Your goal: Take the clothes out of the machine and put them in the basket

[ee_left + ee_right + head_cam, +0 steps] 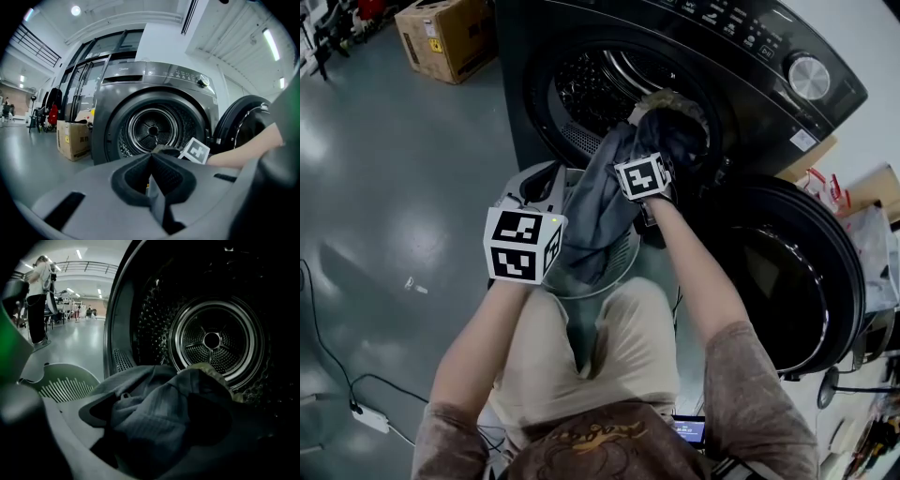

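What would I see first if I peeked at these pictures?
The big black front-loading washing machine fills the top, its round door swung open to the right. A crumpled grey cloth garment spills from the drum mouth down to the pale slotted plastic basket standing in front.

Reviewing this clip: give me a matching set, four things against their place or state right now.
1. cardboard box
2. machine door
3. grey garment
4. left gripper

A. jaws shut, empty
B. standing on the floor
C. swung wide open
D. hanging from the drum mouth

Pairs: 1-B, 2-C, 3-D, 4-A
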Tool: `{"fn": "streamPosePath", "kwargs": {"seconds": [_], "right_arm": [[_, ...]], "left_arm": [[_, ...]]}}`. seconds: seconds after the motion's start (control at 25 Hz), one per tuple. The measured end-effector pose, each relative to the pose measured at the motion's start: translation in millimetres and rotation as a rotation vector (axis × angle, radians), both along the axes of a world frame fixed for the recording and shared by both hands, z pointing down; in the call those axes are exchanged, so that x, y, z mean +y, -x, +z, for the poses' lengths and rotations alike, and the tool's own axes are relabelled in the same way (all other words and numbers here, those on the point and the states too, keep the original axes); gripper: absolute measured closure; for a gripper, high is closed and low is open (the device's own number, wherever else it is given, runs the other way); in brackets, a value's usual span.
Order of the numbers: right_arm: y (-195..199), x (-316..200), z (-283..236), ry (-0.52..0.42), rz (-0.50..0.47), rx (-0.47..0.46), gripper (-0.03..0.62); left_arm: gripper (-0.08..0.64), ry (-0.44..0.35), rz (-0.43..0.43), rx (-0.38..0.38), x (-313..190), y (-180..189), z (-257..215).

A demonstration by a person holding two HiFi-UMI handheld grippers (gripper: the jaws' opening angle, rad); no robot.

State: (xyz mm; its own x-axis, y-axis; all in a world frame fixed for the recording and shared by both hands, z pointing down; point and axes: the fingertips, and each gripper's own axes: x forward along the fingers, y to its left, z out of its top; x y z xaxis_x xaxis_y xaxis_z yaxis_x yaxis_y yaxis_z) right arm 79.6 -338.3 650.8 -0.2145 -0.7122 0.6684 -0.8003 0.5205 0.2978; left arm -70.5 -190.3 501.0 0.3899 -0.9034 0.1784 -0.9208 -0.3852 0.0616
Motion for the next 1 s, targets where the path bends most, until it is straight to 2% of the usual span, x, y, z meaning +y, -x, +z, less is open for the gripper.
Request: {"fn": "streamPosePath", "kwargs": {"seconds": [0.12,0.24,0.4,0.48,0.52,0.68,0.8,1.0], "right_arm": [[-13,-3,17,0.083,0.059,0.077,0.105],[-5,-9,14,0.088,0.028,0.061,0.142],[-7,-5,13,0.086,0.010,0.056,0.313],[-7,-3,5,0.048,0.000,0.037,0.468],[-5,-2,-2,0.025,-0.009,0.020,0.494],[12,16,-20,-0.005,-0.052,-0.115,0.516],[31,47,-33,-0.013,-0.131,-0.191,0.523],[64,111,-51,0.039,-0.269,-0.347,0.528]], "left_arm": [[0.555,0.007,-0.003,0.008,0,1,2],[0.555,0.010,-0.003,0.014,-2,2,2],[0.555,0.015,-0.001,0.024,-3,3,3],[0.555,0.015,0.001,0.029,-4,3,3],[0.555,0.015,0.003,0.032,-4,3,2],[0.555,0.012,0.004,0.037,-4,4,1],[0.555,0.013,0.003,0.034,-5,5,3],[0.555,0.022,-0.002,0.031,-8,4,6]]}}
